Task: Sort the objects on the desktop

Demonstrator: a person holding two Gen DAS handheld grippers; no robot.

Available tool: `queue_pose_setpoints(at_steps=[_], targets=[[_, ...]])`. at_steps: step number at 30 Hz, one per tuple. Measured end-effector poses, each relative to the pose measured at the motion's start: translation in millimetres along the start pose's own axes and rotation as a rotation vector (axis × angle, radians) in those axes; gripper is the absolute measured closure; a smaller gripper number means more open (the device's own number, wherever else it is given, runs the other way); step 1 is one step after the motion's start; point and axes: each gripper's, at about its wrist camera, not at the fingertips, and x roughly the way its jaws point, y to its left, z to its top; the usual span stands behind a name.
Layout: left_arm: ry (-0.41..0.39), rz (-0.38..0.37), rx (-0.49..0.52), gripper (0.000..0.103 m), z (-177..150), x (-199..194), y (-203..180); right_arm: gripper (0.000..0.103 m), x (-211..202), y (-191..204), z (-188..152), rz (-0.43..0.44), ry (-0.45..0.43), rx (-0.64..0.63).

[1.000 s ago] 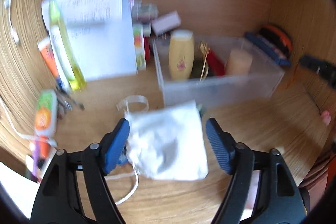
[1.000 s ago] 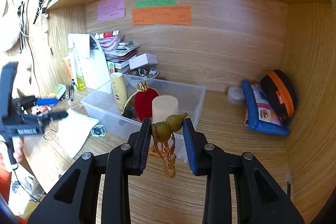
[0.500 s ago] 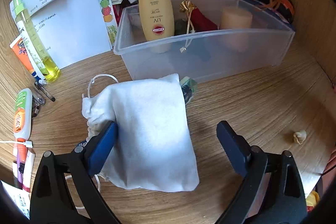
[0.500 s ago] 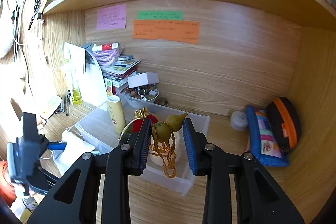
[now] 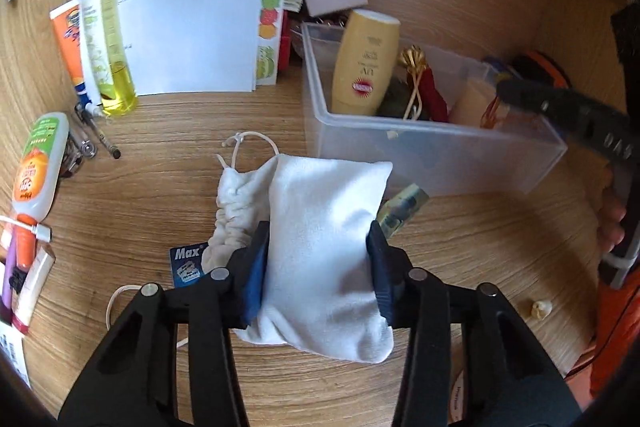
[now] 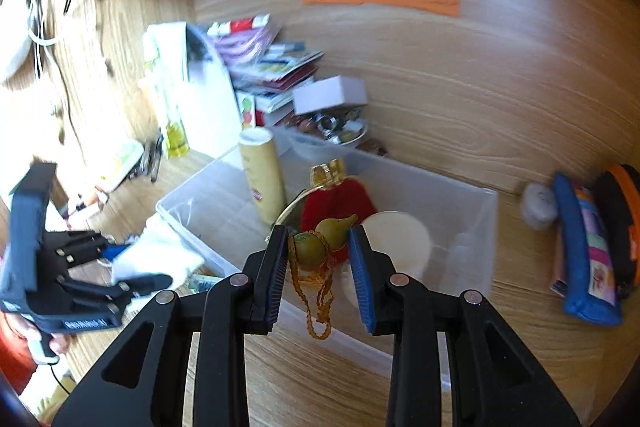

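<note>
Left wrist view, far left: sunscreen tube [image 5: 38,163] and pens lay on the table [image 5: 180,131], tall yellow bottle [image 5: 106,27] upper left against white paper, all as a moment earlier. Centre: left tongs [image 5: 318,267], wide apart half a second before, were closing onto the white drawstring pouch [image 5: 320,251]; the blue pads already touched its two sides, so a grip looked just made, pouch not yet off the table. Right of that, the clear bin [image 5: 440,155] held the UV lotion bottle [image 5: 366,63], a red ornament and a candle. Right wrist view, lower left: the same pouch sat beside the bin's near-left corner. Centre: right tongs [image 6: 320,247] clamped on the small gourd charm [image 6: 320,243], cord dangling, and had shifted from short of the bin to above it, over the candle [image 6: 400,243]. Judgement: charm looked ready to drop in; pouch likely next.
</note>
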Motion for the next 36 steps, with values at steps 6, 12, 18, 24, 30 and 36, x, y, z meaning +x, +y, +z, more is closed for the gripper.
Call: queue_pose_setpoints(at_steps=[6, 12, 18, 24, 30, 36], targets=[[-0.074, -0.019, -0.027, 0.079, 12.7, -30.6, 4.6, 0.075, 13.7, 4.0, -1.1, 0.019, 0.01, -0.016], [-0.098, -0.036, -0.027, 0.085, 32.5, -36.7, 8.4, 0.075, 22.4, 2.8, -2.6, 0.034, 0.024, -0.017], [-0.147, -0.051, -0.022, 0.089, 41.9, -53.6, 7.4, 0.075, 25.4, 3.0, -4.3, 0.041, 0.026, -0.019], [-0.242, -0.074, 0.012, 0.101, 64.3, -84.4, 0.9, 0.075, 29.1, 4.8, -4.7, 0.042, 0.042, -0.025], [-0.253, -0.06, 0.096, 0.099, 79.2, -91.6, -13.2, 0.073, 29.8, 5.0, -6.6, 0.04, 0.041, -0.019], [-0.088, -0.057, 0.081, 0.043, 49.0, -49.5, 3.0, 0.039, 23.2, 3.7, -7.3, 0.02, 0.01, -0.011]])
